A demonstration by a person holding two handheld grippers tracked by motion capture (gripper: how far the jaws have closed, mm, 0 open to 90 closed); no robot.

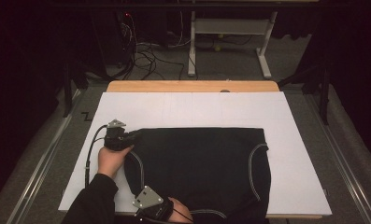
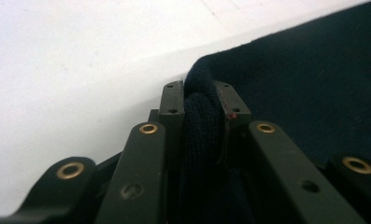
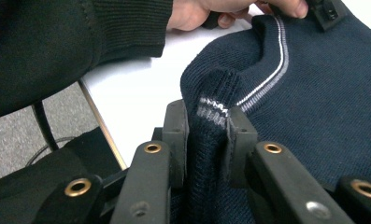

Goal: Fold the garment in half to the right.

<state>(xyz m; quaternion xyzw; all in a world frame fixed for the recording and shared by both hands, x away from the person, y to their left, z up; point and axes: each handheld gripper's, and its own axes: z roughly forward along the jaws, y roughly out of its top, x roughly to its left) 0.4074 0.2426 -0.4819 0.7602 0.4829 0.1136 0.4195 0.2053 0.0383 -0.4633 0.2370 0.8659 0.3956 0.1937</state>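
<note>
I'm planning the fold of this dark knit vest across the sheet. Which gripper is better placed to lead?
Probably left: left gripper pinches the vest at its far corner; right gripper clamps the striped armhole edge.

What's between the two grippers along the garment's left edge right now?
In the high view, the dark knit garment's white-trimmed armhole edge runs between left gripper and right gripper.
</note>
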